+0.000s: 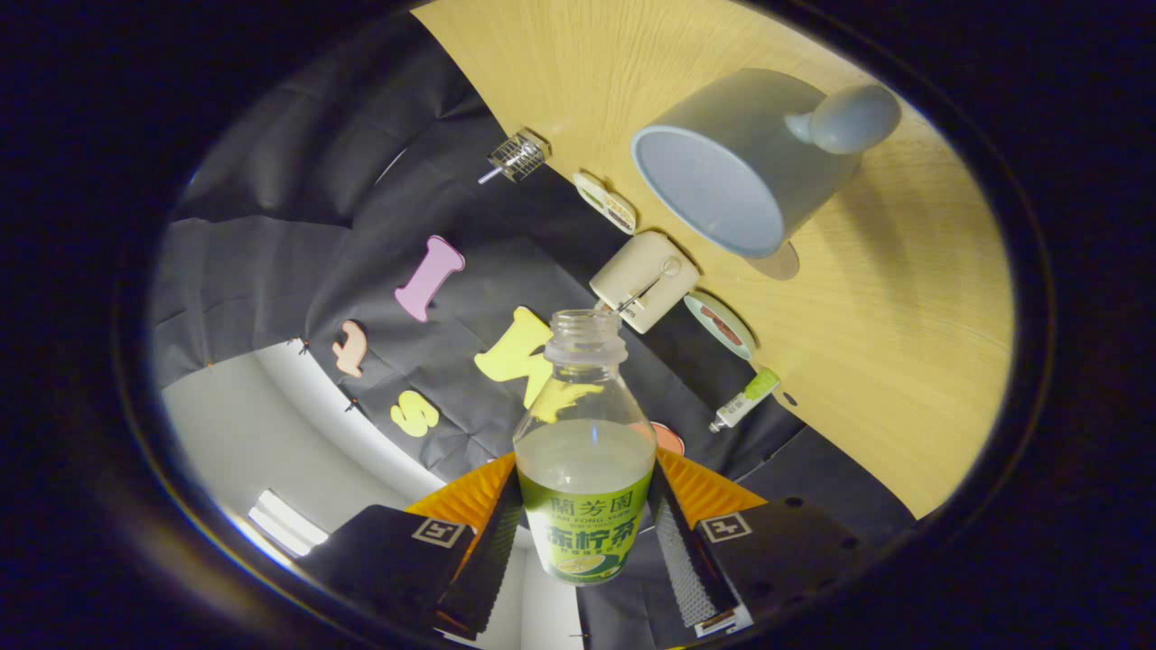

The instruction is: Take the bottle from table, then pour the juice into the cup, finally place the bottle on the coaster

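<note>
Wooden surface (903, 343) appears tilted, view rolled. Your hand-held gripper (585, 519) clamps bottle (585, 469) at label, both fingers pressing. Bottle long axis runs forward, open neck toward cup (741, 162). Cup lies beyond mouth, off to right, well apart. Coaster (782, 263) mostly hidden under cup. Bottle base cut off.

The camera rides right on the gripper (585, 533), looking out along its fingers with the bottle (584, 451) close up in front. It's rolled hard sideways, so the table (903, 361) runs up one side, probably fairly near.
</note>
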Tool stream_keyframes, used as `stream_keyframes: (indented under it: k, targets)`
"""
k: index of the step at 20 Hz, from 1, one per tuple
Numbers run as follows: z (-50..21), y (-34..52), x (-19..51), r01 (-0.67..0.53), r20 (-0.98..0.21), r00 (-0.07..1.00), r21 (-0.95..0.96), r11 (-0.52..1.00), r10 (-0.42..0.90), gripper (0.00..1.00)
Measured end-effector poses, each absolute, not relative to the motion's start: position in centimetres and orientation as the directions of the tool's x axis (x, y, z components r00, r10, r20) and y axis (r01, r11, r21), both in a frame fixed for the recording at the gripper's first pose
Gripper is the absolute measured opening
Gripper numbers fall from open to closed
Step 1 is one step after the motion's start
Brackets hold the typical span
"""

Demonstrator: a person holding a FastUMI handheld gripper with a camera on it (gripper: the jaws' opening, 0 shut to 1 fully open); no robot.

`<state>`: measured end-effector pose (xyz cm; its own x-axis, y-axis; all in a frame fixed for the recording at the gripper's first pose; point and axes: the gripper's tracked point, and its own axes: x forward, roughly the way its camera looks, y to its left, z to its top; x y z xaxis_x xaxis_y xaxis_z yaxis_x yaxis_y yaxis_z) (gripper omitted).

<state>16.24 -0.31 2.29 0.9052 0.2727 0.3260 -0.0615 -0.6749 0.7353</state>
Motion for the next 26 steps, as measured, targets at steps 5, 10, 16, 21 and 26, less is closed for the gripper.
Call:
stream_keyframes:
  k: [5,10,16,21,26]
  targets:
    - [2.6,-0.7,16.4,-0.058,0.329,0.903,0.730,-0.681,0.276,0.79]
    - [2.4,-0.4,16.4,-0.055,0.300,0.908,0.777,-0.627,0.292,0.79]
    - [3.2,0.3,16.1,-0.122,0.240,0.910,0.934,-0.335,0.337,0.79]
    - [4.3,1.3,15.6,-0.194,0.219,0.915,0.975,-0.108,0.339,0.79]
    - [2.9,2.7,15.8,-0.182,0.114,0.939,0.965,0.186,0.326,0.79]
